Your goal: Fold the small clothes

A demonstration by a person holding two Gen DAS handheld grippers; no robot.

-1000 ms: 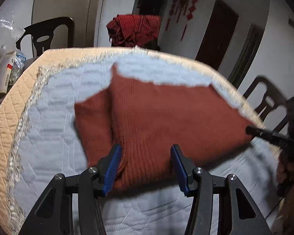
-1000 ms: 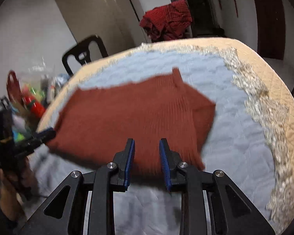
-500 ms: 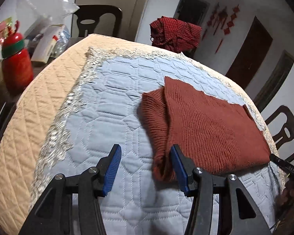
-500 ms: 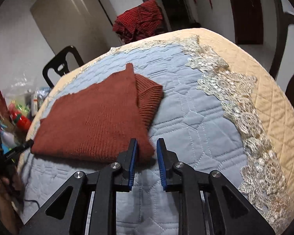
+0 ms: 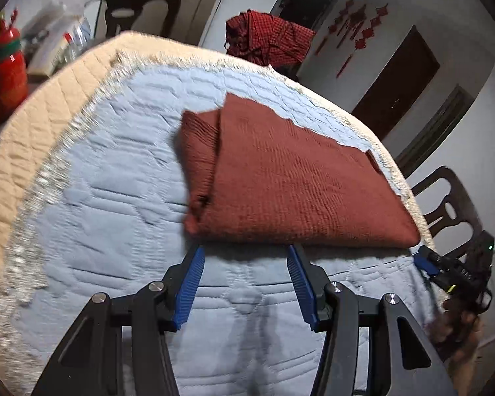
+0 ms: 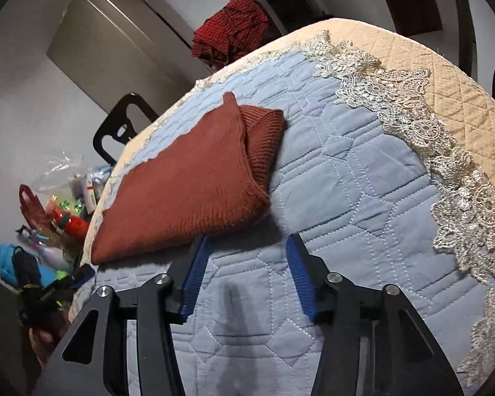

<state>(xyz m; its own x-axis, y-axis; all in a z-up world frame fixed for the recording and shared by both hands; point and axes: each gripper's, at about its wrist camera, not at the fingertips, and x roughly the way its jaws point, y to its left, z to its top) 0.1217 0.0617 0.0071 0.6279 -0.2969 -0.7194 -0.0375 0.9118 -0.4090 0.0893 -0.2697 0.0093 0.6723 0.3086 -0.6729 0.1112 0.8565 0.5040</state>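
Since a second ago you have let go of the rust-red sweater (image 5: pixel 290 178), and it now lies folded flat on the blue quilted cloth (image 5: pixel 109 204) instead of hanging between your tongs. Your right gripper (image 6: pixel 247 247) was nearly pinched together a moment ago; now its jaws are opening, and nothing is between them, just blue cloth. The near edge of the sweater sits just past the tip of its left blue finger (image 6: pixel 198 264), in the middle left of that view. Your left gripper (image 5: pixel 246 250) is loose too, with its jaws apart and only cloth showing in the gap. In the left wrist view the sweater fills the middle and right of the frame, and its near fold runs right above both fingertips. A ribbed part peeks out from under the top layer at the sweater's left side there. The pale lace trim (image 6: pixel 412 125) runs around the blue cloth, with tan quilting (image 6: pixel 462 76) outside it. A red checked cloth (image 5: pixel 270 43) is heaped past the far edge of the table, at the top middle. A red bottle (image 5: pixel 5 76) stands at the far left of the left view. A dark chair (image 5: pixel 448 204) shows at the right edge.
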